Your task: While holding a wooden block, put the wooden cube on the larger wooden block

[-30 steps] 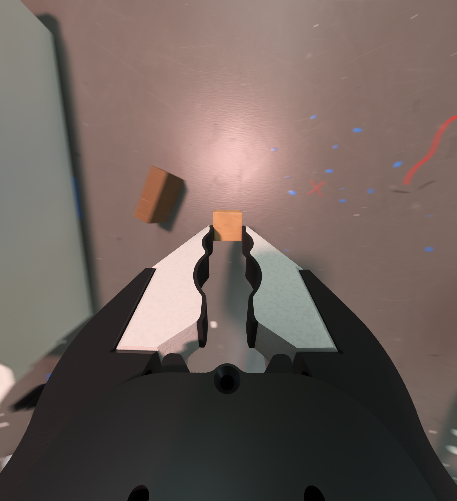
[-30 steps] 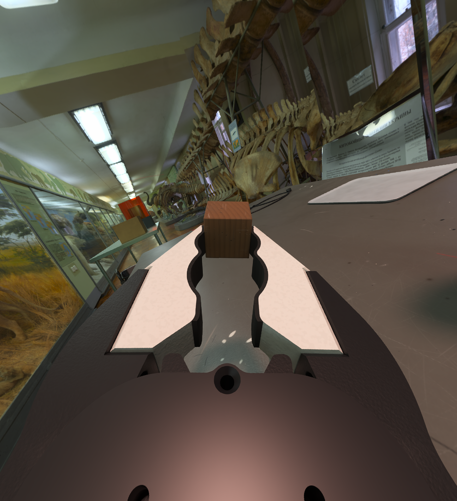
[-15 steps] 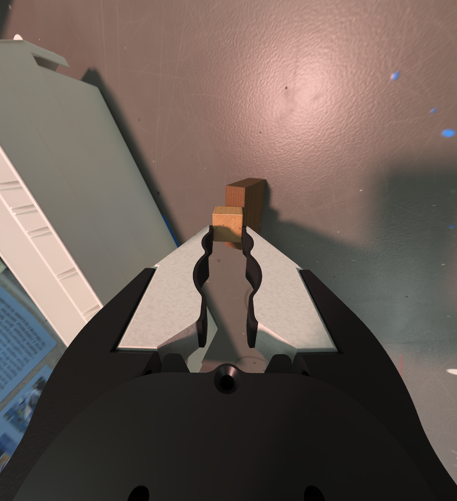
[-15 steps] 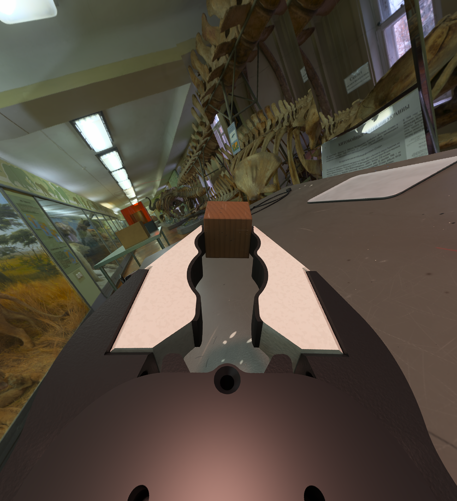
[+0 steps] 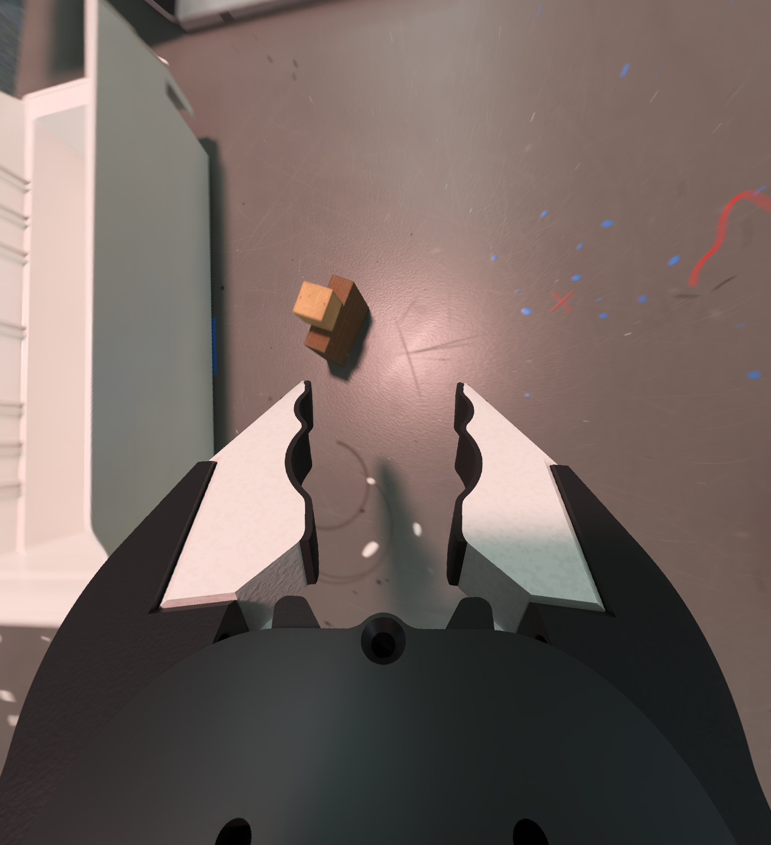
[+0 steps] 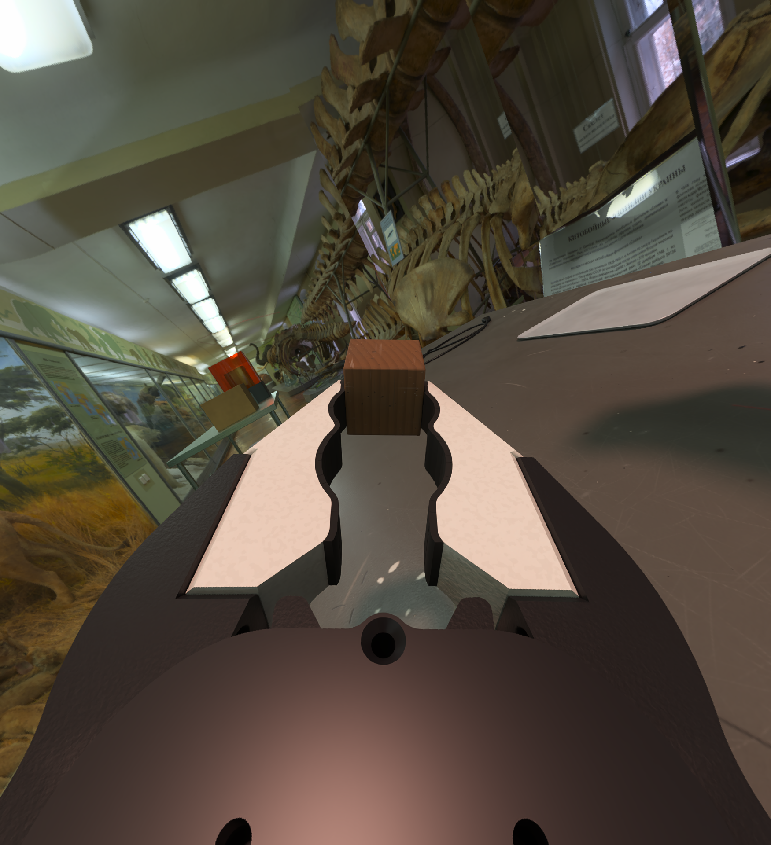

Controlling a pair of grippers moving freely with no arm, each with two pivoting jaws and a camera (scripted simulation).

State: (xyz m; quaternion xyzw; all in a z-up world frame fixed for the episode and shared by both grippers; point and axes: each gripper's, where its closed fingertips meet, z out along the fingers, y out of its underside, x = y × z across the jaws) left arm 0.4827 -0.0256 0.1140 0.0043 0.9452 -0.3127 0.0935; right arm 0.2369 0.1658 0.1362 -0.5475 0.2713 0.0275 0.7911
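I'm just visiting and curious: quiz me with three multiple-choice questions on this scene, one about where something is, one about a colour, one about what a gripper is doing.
1. Where is the light cube?
A. On the darker block
B. In the left gripper
C. On the white pad

2. What colour is the block in the right gripper?
A. Blue
B. Reddish brown
C. White

3. What state is the left gripper in?
A. Shut on the cube
B. Shut on nothing
C. Open, holding nothing

Answers:
1. A: the left wrist view shows the cube on top of the darker block on the table, ahead of the fingers.
2. B: the right wrist view shows a reddish-brown wooden face between the fingertips.
3. C: its fingers stand wide apart with only table between them.
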